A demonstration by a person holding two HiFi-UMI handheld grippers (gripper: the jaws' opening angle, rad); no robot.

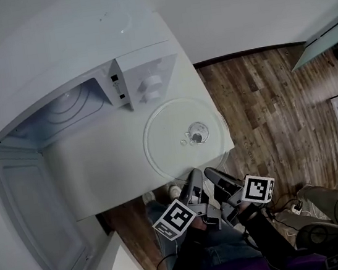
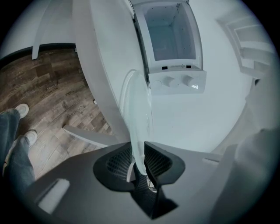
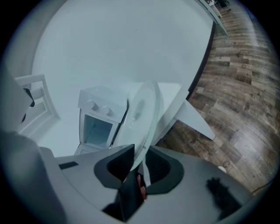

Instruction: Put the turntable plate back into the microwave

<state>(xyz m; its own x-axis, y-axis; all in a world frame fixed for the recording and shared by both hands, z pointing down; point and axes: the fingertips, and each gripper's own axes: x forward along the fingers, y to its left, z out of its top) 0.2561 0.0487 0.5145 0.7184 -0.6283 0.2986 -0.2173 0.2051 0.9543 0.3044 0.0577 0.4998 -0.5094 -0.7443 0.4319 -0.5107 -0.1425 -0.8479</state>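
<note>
The clear glass turntable plate (image 1: pixel 169 138) lies flat on the white table (image 1: pixel 99 172), at its near right corner, with its hub (image 1: pixel 197 133) showing through. Both grippers meet its near rim side by side. My left gripper (image 1: pixel 193 176) has the rim between its pads, and in the left gripper view the plate (image 2: pixel 139 109) runs edge-on into the left gripper (image 2: pixel 139 161). My right gripper (image 1: pixel 212 174) grips the rim just beside it, with the plate (image 3: pixel 143 111) wedged in the right gripper (image 3: pixel 139 165). The white microwave (image 1: pixel 143 82) stands beyond with its cavity (image 1: pixel 68 108) open.
The microwave door (image 1: pixel 36 212) hangs open far to the left of the cavity. Two knobs (image 2: pixel 177 81) sit on the control panel. The person's shoes (image 1: pixel 174 191) stand on the wooden floor (image 1: pixel 265 105) below the table edge. Cables (image 1: pixel 292 210) lie at the right.
</note>
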